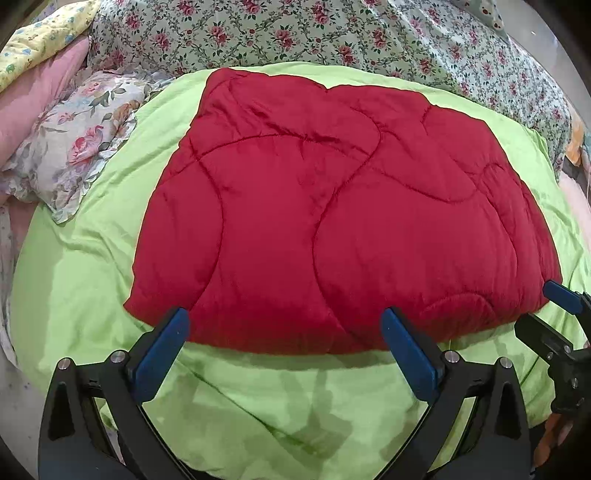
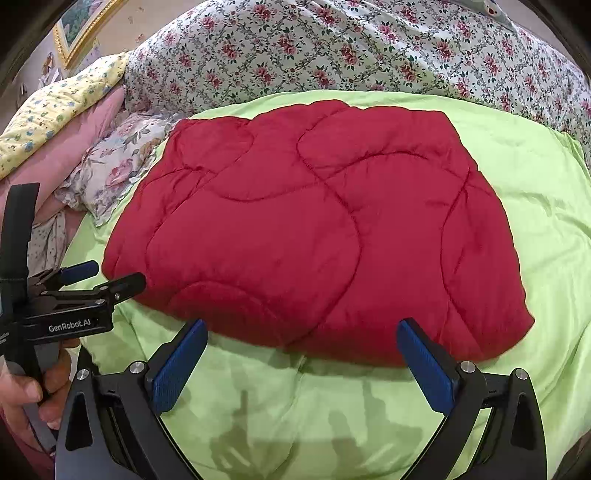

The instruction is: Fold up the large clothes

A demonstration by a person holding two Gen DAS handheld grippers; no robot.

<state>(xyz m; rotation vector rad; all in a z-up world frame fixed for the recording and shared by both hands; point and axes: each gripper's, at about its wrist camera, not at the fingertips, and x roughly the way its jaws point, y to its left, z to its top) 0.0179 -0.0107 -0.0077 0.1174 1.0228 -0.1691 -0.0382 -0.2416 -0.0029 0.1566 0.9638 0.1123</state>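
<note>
A red quilted comforter [image 1: 332, 206] lies folded into a thick rectangle on a lime green sheet [image 1: 258, 398]. In the left wrist view my left gripper [image 1: 290, 339] is open, its blue pads [image 1: 166, 354] just short of the comforter's near edge and holding nothing. My right gripper [image 1: 533, 308] shows at the comforter's near right corner. From the right wrist view the comforter [image 2: 314, 229] lies ahead of my open right gripper [image 2: 303, 350], which holds nothing. My left gripper [image 2: 120, 274], held by a hand [image 2: 22, 391], sits beside the comforter's near left corner.
A floral-print duvet [image 1: 332, 33] is heaped along the far side of the bed. A frilled floral pillow [image 1: 77, 136], a pink pillow [image 1: 40, 96] and a yellow patterned one [image 1: 44, 37] lie at the left. A gold picture frame [image 2: 79, 27] hangs on the wall.
</note>
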